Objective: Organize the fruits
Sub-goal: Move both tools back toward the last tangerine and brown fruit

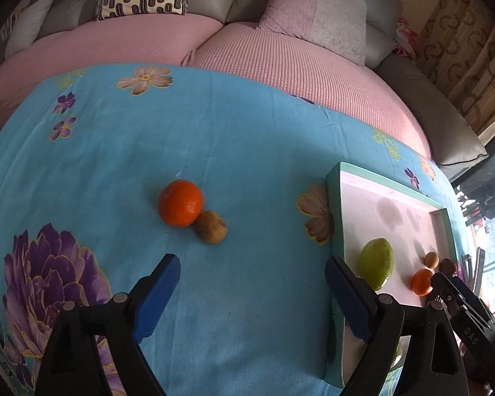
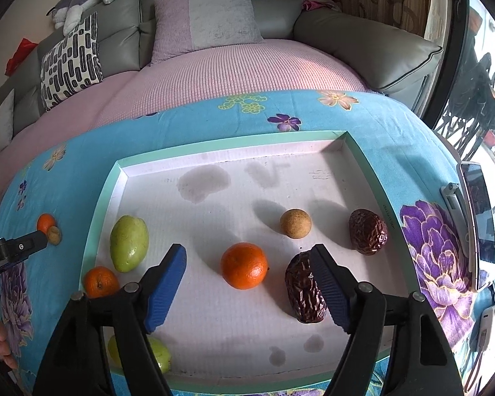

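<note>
Left gripper [image 1: 252, 283] wide open, empty, orange [image 1: 180, 202] just ahead on cloth [image 1: 247, 132]. Right gripper [image 2: 249, 264] wide open over tray [image 2: 105, 181], mandarin [image 2: 244, 265] between its fingers, untouched.

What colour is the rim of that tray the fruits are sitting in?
Mint green, around a whitish inside. The tray shows best in the right wrist view.

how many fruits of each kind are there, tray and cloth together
Oranges: 3, one and another in the tray, one on the cloth
Green fruits: 2
Small tan-brown fruits: 2
Wrinkled dark red fruits: 2
Total: 9
</note>
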{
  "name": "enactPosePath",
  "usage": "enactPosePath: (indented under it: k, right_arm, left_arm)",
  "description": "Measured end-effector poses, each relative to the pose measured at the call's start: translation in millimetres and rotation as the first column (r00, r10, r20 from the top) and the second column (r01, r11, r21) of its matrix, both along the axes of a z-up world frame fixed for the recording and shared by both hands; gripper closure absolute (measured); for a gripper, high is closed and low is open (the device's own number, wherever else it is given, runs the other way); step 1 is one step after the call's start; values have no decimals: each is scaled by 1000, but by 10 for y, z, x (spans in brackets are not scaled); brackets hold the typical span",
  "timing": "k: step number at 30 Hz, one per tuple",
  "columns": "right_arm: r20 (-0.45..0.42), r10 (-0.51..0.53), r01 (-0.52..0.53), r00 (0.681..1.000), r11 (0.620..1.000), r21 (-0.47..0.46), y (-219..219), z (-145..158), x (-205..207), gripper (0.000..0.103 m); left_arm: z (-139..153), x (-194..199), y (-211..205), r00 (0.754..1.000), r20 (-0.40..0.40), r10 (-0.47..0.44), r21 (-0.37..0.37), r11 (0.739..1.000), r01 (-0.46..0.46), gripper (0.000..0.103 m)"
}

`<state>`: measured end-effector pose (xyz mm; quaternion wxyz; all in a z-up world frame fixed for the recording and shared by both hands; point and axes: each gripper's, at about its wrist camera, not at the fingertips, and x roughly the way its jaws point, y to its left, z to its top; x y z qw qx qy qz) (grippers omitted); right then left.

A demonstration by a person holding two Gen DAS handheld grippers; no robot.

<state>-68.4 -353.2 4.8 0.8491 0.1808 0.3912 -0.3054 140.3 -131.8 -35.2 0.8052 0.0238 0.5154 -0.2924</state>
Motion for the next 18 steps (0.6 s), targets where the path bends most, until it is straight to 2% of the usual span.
enactPosePath:
  k: [1,2,3,9,18]
  right_arm:
    - [1,3,-3,1000,1000,0,-1,-2,4,23]
    - [-1,3,-3,1000,1000,-1,0,-7,8,22]
    - [-4,3,-3,1000,1000,-4,2,-14,14,18]
    - [14,7,-6,1000,1000,-18,14,-12,13,11]
    - [98,11,-9,995,1000,-24,41,67,1,11]
  left_arm:
    - [-9,26,30,1000,3,18,5,1000,-18,8]
    - [-13,46,53,999,9,32,10,999,-32,1]
    - [-13,54,72,999,18,41,13,999,-42,0]
    - [-8,50,83,996,59,60,37,997,-62,0]
    - [79,22,78,992,111,54,40,997,-59,0]
